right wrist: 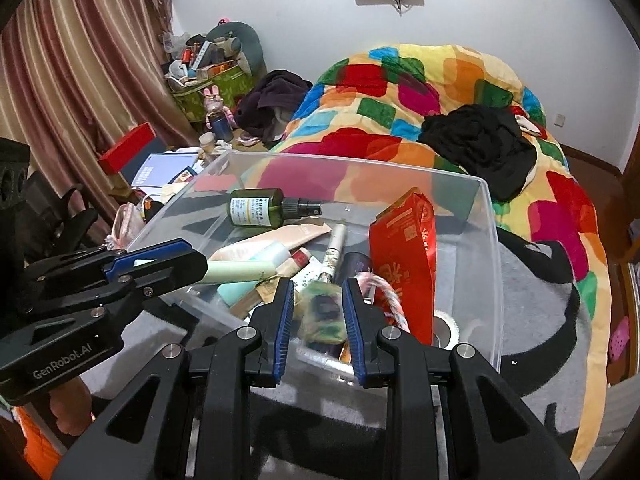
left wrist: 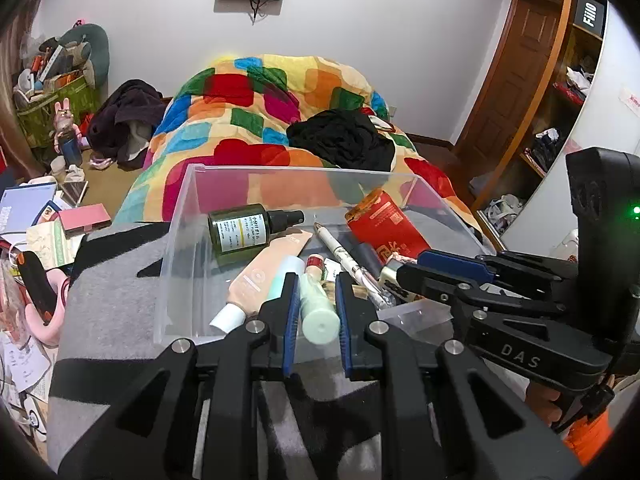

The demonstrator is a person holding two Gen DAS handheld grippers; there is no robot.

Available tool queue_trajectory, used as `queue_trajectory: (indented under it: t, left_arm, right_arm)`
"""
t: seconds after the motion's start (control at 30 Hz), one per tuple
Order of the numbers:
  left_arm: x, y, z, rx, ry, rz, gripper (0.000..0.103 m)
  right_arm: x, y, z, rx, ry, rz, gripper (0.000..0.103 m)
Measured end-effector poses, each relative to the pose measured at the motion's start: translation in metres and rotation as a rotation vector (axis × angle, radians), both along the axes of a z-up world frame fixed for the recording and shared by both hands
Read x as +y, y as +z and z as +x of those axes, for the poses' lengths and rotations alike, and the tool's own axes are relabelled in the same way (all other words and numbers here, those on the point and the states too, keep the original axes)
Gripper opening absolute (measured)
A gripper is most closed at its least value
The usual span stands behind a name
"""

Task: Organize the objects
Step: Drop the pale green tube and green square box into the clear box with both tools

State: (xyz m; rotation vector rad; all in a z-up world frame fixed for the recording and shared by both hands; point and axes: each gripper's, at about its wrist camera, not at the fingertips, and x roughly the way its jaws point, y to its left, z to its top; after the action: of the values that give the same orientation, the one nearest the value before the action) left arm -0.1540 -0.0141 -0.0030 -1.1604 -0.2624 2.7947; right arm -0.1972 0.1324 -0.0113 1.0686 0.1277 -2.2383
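A clear plastic box (left wrist: 182,216) (right wrist: 494,240) stands on a grey blanket at the foot of the bed. In it lie a dark green spray bottle (left wrist: 244,230) (right wrist: 260,206), a peach tube (left wrist: 264,272) (right wrist: 280,238), a white pen (left wrist: 348,256) (right wrist: 336,248) and a red packet (left wrist: 384,224) (right wrist: 404,264). My left gripper (left wrist: 317,280) (right wrist: 200,264) is shut on a pale green tube (left wrist: 318,316) (right wrist: 240,272) over the box's near edge. Beside it, my right gripper (right wrist: 318,284) (left wrist: 404,270) is shut on a small green patterned object (right wrist: 320,314) with a pink and white cord.
A colourful quilt (left wrist: 256,120) covers the bed behind the box, with black clothing (left wrist: 344,140) on it. Books, boxes and papers (left wrist: 36,216) crowd the left side. A curtain (right wrist: 60,100) hangs at the left, and open wardrobe shelves (left wrist: 560,100) stand at the right.
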Motion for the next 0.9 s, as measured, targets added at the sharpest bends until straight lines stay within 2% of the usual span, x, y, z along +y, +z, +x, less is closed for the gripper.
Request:
queue_trajectory:
  t: [0.27,0.4,0.53,0.7,0.8,0.83,0.9]
  left_arm:
    - [0.001,0.014,0.017,0.052,0.014,-0.007,0.018]
    - [0.001,0.022,0.032,0.098,0.036,-0.029,0.040]
    - [0.005,0.027,0.045,0.137,0.045,-0.058,0.049]
    - [0.010,0.031,0.062,0.182,0.054,-0.084,0.064]
    - [0.012,0.031,0.069,0.197,0.056,-0.092,0.068]
    - [0.013,0.030,0.071,0.198,0.055,-0.094,0.068]
    - [0.014,0.029,0.075,0.199,0.061,-0.097,0.077]
  right_arm:
    - [0.009,0.014,0.016,0.031,0.019,-0.026,0.025]
    - [0.017,0.023,0.027,0.054,0.018,-0.045,0.029]
    - [0.025,0.031,0.039,0.090,0.014,-0.058,0.036]
    - [0.034,0.039,0.056,0.139,0.000,-0.070,0.047]
    - [0.039,0.042,0.064,0.155,-0.002,-0.081,0.050]
    - [0.040,0.043,0.067,0.160,-0.005,-0.083,0.055]
    - [0.042,0.043,0.072,0.178,-0.011,-0.084,0.061]
